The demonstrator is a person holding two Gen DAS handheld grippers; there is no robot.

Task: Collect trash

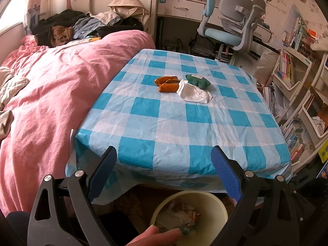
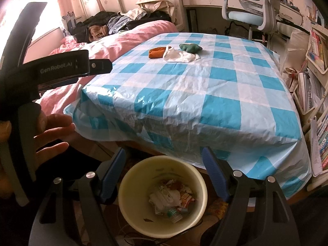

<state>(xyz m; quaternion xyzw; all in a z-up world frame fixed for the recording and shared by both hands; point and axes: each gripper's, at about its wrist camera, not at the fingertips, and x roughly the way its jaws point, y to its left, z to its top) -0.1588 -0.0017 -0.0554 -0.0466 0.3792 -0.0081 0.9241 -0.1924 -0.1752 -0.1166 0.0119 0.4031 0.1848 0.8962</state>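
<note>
A cream trash bin (image 2: 202, 184) stands on the floor below the table's near edge, holding wrappers and crumpled paper; its rim (image 1: 223, 209) shows low in the left wrist view. My right gripper (image 2: 164, 153) hovers open over the bin, nothing between its blue pads. My left gripper (image 1: 164, 151) is open too, in front of the table edge, empty. On the checked tablecloth (image 1: 184, 119) lie an orange cloth piece (image 1: 167, 83), a crumpled white bag (image 1: 194, 94) and a green cloth piece (image 1: 197, 80); the same three, orange (image 2: 156, 52), white (image 2: 180, 57), green (image 2: 190, 47), show far back in the right wrist view.
A pink quilted bed (image 1: 51, 86) runs along the table's left side, with clothes piled at its head. A grey-blue desk chair (image 1: 229, 30) stands behind the table. Bookshelves (image 1: 297, 102) crowd the right. A hand (image 2: 53, 133) holds the left gripper's black body (image 2: 61, 65).
</note>
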